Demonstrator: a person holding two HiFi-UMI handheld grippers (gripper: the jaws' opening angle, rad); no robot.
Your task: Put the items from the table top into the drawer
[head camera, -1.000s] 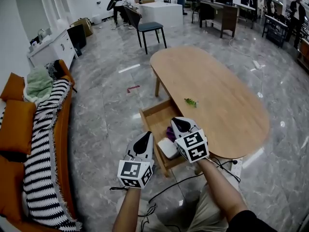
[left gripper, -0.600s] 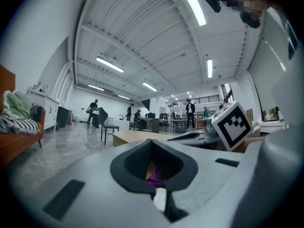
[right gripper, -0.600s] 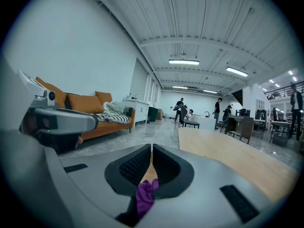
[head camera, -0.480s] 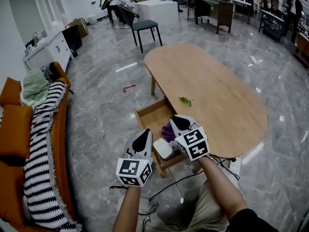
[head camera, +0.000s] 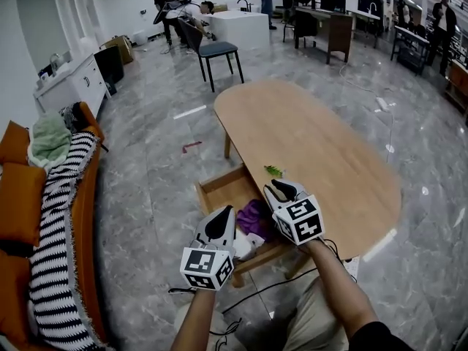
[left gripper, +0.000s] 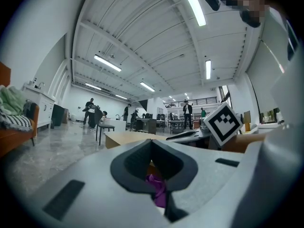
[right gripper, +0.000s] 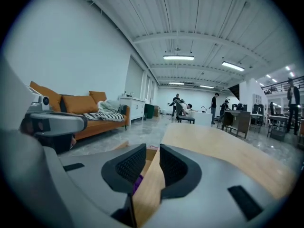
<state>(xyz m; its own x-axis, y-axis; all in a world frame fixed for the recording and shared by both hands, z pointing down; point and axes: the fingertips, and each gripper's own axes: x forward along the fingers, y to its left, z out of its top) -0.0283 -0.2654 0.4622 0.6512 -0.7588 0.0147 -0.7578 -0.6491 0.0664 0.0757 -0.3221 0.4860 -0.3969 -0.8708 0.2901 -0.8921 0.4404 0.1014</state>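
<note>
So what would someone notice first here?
Probably the big oval wooden table in the middle, with its drawer pulled open and something purple inside. A small green thing lies on the tabletop near that drawer, and an orange sofa stands at the left.

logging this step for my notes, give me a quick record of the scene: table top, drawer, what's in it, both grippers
table: oval wooden table
table top: one small green item, near the edge above the drawer
drawer: drawer pulled open
in drawer: purple item, white item
left gripper: left gripper jaws together, nothing held, near the drawer's front
right gripper: right gripper jaws slightly apart, just been opening, nothing between them, at the table edge
left to do: green item not yet in drawer
</note>
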